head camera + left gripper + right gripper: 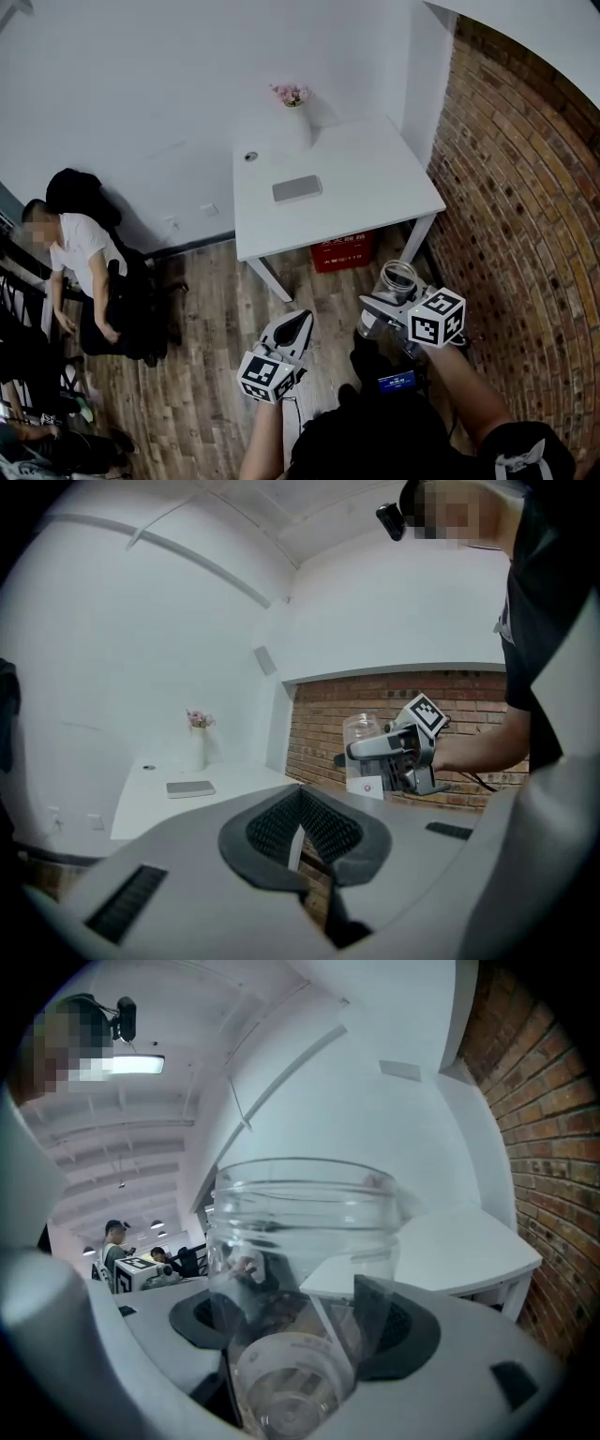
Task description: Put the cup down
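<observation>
The cup (397, 279) is a clear plastic jar with a wide mouth, and it is held upright in the air above the wooden floor. My right gripper (384, 305) is shut on it, a little short of the white table's (375, 187) near right corner. The cup (300, 1241) fills the right gripper view, its base between the dark pads of that gripper (305, 1321). To its left, my left gripper (300, 323) is shut and holds nothing. The left gripper view shows its own jaws (300, 822) together, with the cup (361, 733) and right gripper (389, 747) beyond them.
On the table stand a white vase with pink flowers (293, 112), a flat grey pad (296, 188) and a small round object (250, 157). A red box (342, 253) sits under the table. A brick wall (525, 206) runs along the right. A person (84, 253) sits at the left.
</observation>
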The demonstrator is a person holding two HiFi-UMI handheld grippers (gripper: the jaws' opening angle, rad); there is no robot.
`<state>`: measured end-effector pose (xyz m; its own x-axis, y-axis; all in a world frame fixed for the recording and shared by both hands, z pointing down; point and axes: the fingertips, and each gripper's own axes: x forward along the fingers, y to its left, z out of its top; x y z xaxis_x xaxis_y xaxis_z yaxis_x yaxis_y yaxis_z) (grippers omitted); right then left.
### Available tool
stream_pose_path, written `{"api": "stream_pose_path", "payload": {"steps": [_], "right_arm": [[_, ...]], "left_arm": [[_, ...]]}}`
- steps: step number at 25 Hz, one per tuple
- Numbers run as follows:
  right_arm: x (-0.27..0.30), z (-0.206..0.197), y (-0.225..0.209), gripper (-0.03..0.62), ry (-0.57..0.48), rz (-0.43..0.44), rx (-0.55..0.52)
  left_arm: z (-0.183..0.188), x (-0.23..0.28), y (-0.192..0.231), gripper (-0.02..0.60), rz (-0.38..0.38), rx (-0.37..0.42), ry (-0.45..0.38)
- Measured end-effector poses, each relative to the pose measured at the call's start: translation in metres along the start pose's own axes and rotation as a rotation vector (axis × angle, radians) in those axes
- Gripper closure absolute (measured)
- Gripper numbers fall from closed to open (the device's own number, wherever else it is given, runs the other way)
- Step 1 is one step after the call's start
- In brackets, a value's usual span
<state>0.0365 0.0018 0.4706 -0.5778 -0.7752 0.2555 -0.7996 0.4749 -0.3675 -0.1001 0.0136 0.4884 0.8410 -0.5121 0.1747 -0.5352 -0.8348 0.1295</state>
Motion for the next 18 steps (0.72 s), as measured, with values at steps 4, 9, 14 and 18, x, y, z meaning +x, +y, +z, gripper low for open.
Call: {"api": "stream_pose_path", "payload": {"steps": [4,9,14,18], "right_arm": [[0.033,0.005,-0.027,0.23,0.009,0.034,0.014],[0.088,0.029,-0.081,0.23,-0.004,0.039,0.042],[0.147,0.073,-0.13,0.23,0.005,0.083,0.045],[0.185,0.104,-0.163,0.23,0.017,0.128,0.038]], "left_arm": [[-0.003,0.027,0.026,0.573,0.013,0.0,0.022],[0.006,0.072,0.076,0.574,0.054,-0.002,0.033],[0.028,0.125,0.132,0.574,0.083,-0.003,0.041],[0.052,0.164,0.171,0.574,0.114,0.006,0.026]]}}
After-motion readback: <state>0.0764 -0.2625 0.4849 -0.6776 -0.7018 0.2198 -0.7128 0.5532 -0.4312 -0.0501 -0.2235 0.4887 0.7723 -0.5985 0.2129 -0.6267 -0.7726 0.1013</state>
